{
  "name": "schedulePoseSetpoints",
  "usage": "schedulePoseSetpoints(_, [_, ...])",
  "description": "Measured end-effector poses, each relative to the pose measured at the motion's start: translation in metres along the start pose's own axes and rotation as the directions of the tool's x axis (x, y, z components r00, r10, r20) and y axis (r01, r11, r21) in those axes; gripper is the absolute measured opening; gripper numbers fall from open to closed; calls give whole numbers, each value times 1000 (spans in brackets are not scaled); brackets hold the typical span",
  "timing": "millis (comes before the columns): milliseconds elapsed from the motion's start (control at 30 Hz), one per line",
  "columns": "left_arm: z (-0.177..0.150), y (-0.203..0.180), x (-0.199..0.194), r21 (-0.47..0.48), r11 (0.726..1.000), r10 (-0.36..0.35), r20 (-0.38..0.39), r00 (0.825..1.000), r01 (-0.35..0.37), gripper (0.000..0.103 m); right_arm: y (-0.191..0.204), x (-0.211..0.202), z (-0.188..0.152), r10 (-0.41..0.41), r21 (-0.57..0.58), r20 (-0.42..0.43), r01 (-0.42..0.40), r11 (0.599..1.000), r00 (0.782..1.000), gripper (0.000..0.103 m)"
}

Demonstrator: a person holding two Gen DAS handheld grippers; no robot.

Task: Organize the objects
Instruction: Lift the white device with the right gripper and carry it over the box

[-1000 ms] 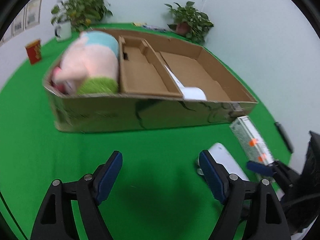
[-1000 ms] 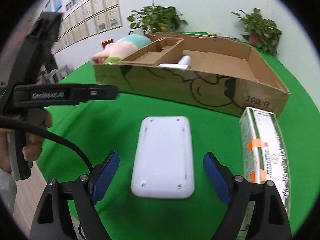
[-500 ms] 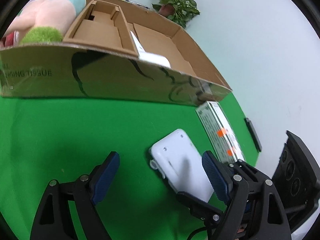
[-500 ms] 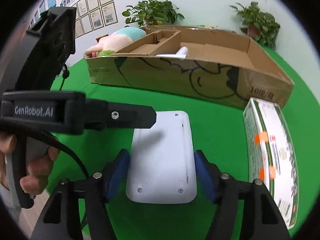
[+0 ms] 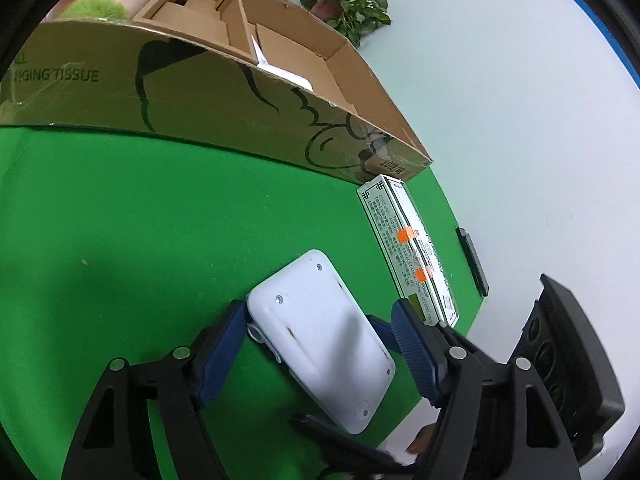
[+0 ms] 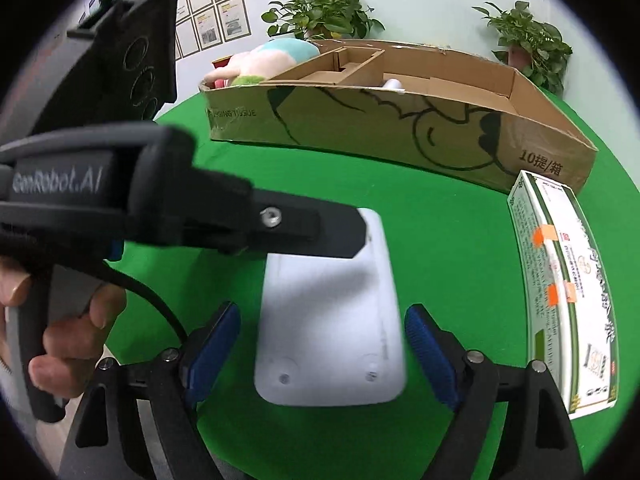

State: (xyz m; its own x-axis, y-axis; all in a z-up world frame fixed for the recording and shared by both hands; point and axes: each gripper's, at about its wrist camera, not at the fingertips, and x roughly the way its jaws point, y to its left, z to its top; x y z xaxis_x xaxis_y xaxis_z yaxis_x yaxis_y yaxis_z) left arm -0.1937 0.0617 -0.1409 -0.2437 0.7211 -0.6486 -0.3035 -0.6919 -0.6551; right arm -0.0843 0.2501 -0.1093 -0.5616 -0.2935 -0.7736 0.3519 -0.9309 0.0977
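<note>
The flat white plastic device with rounded corners (image 5: 320,340) lies on the green-covered desk (image 5: 140,220), near its front edge and well in front of the long brown cardboard box (image 5: 240,100). The left claw (image 5: 316,344) straddles it, jaws closing; the left blue pad (image 5: 224,344) looks pressed to the device's corner, while the other pad (image 5: 412,348) stands clear of it. The right claw (image 6: 322,344) also brackets the device, jaws opening, both pads off its sides.

The left claw sits skewed across the device's corner rather than square on its long sides, so closing could spin or shove the device toward the desk's front edge. Both claws crowd the same spot; the fingers could knock together. I can't quite tell how firm the left contact is. A weak pinch on smooth plastic could slip on lifting. The green-and-white printed carton (image 6: 560,288) just beside, by the box's right end, could be nudged
</note>
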Motion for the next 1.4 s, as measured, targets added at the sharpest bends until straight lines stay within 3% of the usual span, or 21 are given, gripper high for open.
schedulePoseSetpoints(500, [-10,0,5,-51,999,12,-7,1000,-13,39,8,6,-4,-108,-20,-20,108,994,994,84])
schedulePoseSetpoints(1000, [-9,4,9,-96,995,20,-23,1000,-22,31,7,2,-5,-188,58,-42,190,980,981,65])
schedulePoseSetpoints(1400, [-18,7,13,-140,990,-41,-34,999,36,26,-1,-6,-11,-154,40,-72,157,987,985,65])
